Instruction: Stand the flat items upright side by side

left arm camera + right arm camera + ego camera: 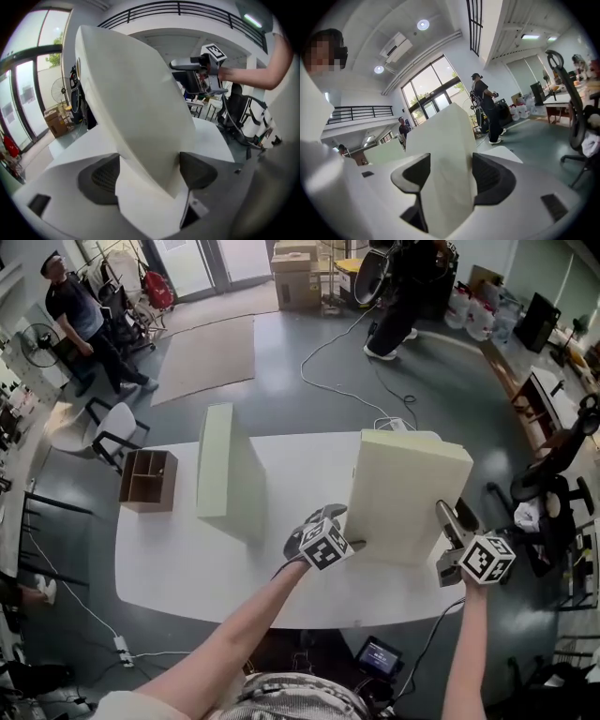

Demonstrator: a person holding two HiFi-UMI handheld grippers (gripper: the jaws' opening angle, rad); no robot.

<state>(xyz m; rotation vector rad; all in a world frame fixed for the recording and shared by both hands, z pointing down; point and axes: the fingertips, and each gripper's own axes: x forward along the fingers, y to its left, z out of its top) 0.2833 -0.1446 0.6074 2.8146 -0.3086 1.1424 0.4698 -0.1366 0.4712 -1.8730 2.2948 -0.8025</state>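
Two flat cream boxes are on the white table (178,559). One box (217,474) stands upright on its edge at the left, free of both grippers; it also shows as a pale slab (384,152) in the right gripper view. The larger box (408,498) stands raised and slightly tilted at the right. My left gripper (336,517) grips its lower left edge, and the box (136,103) fills the gap between the pads (101,178). My right gripper (450,519) holds its right edge, both pads (492,176) against the board (445,154).
A brown wooden divider box (148,479) and a chair (108,432) stand on the floor left of the table. An office chair (553,484) is close to the table's right end. Cables (347,381) run across the floor behind, near two people (80,320) and cartons (298,277).
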